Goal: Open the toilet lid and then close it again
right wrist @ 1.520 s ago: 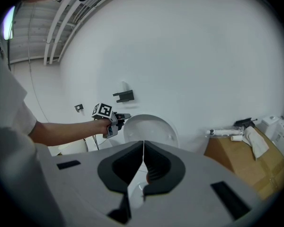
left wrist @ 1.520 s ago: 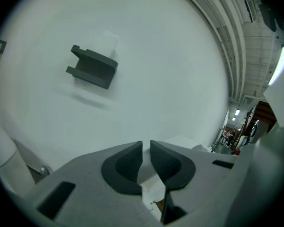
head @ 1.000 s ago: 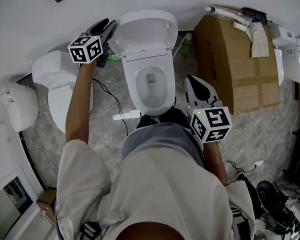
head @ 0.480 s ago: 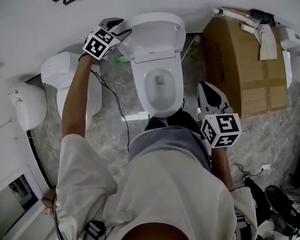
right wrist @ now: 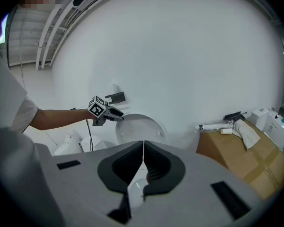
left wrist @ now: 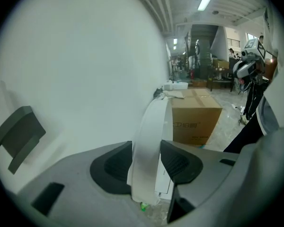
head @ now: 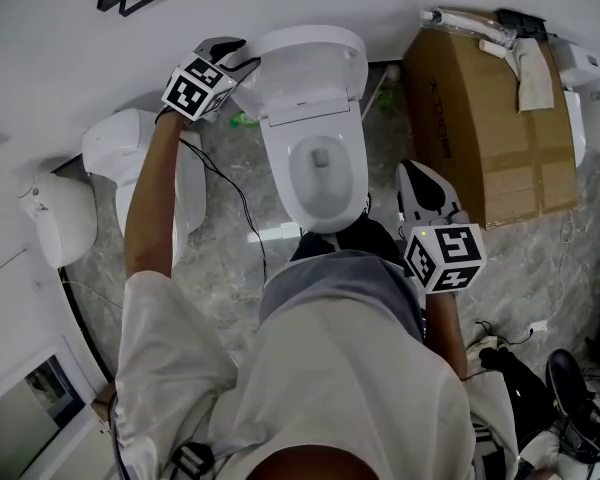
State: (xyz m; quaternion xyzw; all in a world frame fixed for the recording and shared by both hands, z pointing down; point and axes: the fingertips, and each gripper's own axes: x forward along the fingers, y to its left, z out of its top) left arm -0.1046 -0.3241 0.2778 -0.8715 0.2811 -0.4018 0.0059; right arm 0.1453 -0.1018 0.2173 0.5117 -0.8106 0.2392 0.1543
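The white toilet [head: 320,183] stands against the wall with its lid [head: 305,53] raised upright. My left gripper [head: 242,58] reaches over the lid's left edge. In the left gripper view the lid's edge [left wrist: 154,122] stands between the two dark pads [left wrist: 114,167] and fills the gap of my left gripper [left wrist: 146,148]; its jaws have just been opening, and no squeeze shows. My right gripper [head: 418,180] hangs at the right of the bowl, apart from it. In its own view my right gripper [right wrist: 143,148] is shut on nothing, and the lid [right wrist: 142,129] and left gripper [right wrist: 116,116] show beyond.
A large cardboard box [head: 480,118] with items on top stands right of the toilet. A second white toilet [head: 130,153] and another white fixture [head: 60,218] sit at the left. A black cable [head: 240,218] runs over the marble floor. The wall is close behind the lid.
The left gripper rolled and slid from beside the lid's left side onto its upper left edge, with its jaws now astride it. The right gripper stayed put.
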